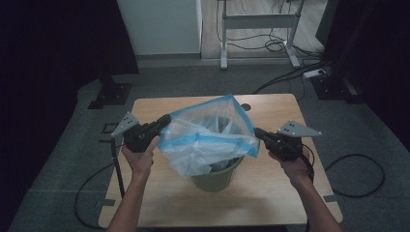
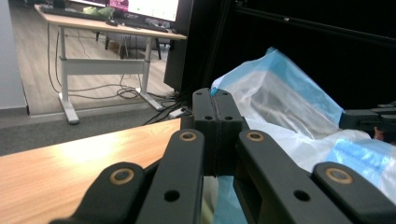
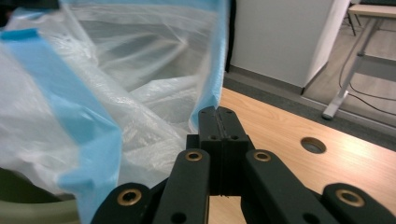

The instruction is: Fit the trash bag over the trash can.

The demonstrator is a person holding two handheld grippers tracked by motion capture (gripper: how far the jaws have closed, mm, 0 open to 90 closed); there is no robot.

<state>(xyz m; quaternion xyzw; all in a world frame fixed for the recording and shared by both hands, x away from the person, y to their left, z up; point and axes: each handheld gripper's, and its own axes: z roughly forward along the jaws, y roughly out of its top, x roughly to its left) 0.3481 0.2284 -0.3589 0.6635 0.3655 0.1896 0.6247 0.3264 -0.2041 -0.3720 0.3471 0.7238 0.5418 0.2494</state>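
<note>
light wooden table point(image 1: 270, 188); green bin point(image 1: 217, 179) standing on it, near middle

The bag point(image 1: 208, 140) at the centre of the high view is thin, crinkled, half-transparent plastic film with a glossy sheen and a smoother blue band along its rim, and the bin point(image 1: 217, 180) beneath it looks like matt olive-green plastic. The table point(image 1: 270, 188) is pale wood-grain board with a smooth, faintly shiny finish, and the floor point(image 1: 72, 145) at the frame's left reads as matt grey carpet. The left gripper point(image 1: 163, 121) and right gripper point(image 1: 258, 133) have matt black plastic jaws with brass-coloured rivets, each topped by a dull grey plate, and the desk frame point(image 1: 261, 21) at the top looks like white painted metal.
</note>
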